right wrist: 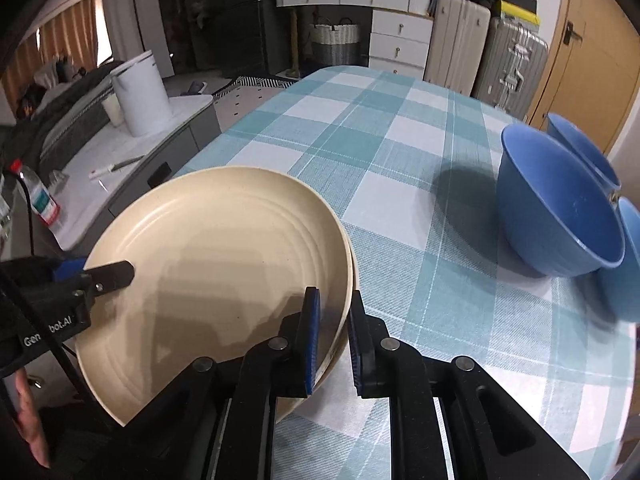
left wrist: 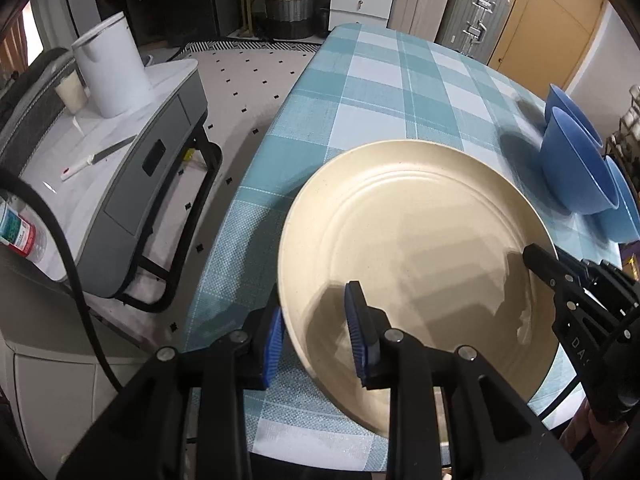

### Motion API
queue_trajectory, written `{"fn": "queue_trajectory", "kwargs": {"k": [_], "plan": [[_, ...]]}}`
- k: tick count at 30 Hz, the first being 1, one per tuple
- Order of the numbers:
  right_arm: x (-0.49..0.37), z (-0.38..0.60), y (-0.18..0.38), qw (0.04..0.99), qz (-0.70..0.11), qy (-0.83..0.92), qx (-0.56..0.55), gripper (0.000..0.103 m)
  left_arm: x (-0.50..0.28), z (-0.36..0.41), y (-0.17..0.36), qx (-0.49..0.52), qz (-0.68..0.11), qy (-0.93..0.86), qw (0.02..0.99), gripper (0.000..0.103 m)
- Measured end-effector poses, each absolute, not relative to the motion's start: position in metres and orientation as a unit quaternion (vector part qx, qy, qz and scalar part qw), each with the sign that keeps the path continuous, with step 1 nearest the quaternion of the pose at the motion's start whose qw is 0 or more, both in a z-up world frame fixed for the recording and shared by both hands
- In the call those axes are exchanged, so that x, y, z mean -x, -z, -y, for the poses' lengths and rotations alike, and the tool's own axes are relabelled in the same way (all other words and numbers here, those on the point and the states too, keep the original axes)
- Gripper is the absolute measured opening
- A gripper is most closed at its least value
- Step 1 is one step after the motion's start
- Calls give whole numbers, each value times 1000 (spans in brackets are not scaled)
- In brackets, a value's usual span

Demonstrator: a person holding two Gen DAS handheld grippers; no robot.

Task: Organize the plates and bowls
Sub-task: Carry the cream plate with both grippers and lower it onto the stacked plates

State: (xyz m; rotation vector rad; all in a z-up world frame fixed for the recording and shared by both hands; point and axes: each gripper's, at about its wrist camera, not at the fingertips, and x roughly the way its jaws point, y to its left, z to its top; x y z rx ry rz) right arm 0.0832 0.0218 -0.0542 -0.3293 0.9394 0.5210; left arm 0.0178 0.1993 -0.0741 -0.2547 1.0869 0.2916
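Observation:
A cream plate (left wrist: 420, 240) hangs slightly above the checked tablecloth (left wrist: 380, 88), tilted and close to the table's near left edge. In the right wrist view the cream plate (right wrist: 216, 264) shows a second rim just beneath its right edge. My left gripper (left wrist: 316, 340) is shut across the left rim, one blue pad on the upper face and one outside. My right gripper (right wrist: 334, 344) is shut on the right rim. Each gripper also shows in the other view: the right gripper (left wrist: 538, 262), the left gripper (right wrist: 108, 276). Three blue bowls (left wrist: 576, 168) (right wrist: 556, 208) crowd together at the table's right side.
Left of the table stands a grey side cabinet (left wrist: 132, 184) with a white canister (left wrist: 114, 68), a cup, a knife and a bottle (right wrist: 40, 200). Suitcases (right wrist: 508, 60), drawers and a basket line the far wall. Bare tablecloth stretches beyond the plate. A hand (right wrist: 28, 420) shows at lower left.

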Motion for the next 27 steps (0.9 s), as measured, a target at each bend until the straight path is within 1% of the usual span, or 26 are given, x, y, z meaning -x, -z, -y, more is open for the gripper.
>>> {"fn": "queue_trajectory", "kwargs": {"k": [3, 12, 15, 24, 26, 27], "plan": [[-79, -24, 56, 850, -432, -241, 181, 14, -17, -197, 75, 115, -511, -140, 841, 27], [-74, -20, 62, 857, -410, -246, 190, 15, -18, -194, 77, 121, -508, -148, 840, 28], [-74, -21, 66, 858, -407, -244, 197, 15, -19, -193, 79, 123, -512, -141, 838, 33], [-73, -24, 73, 866, -380, -242, 216, 16, -18, -200, 83, 158, -518, -123, 832, 39], [-71, -26, 73, 868, -370, -239, 229, 17, -18, -200, 84, 159, -520, -126, 830, 46], [-70, -27, 74, 870, -365, -236, 233, 17, -18, -201, 85, 159, -520, -129, 829, 48]]}}
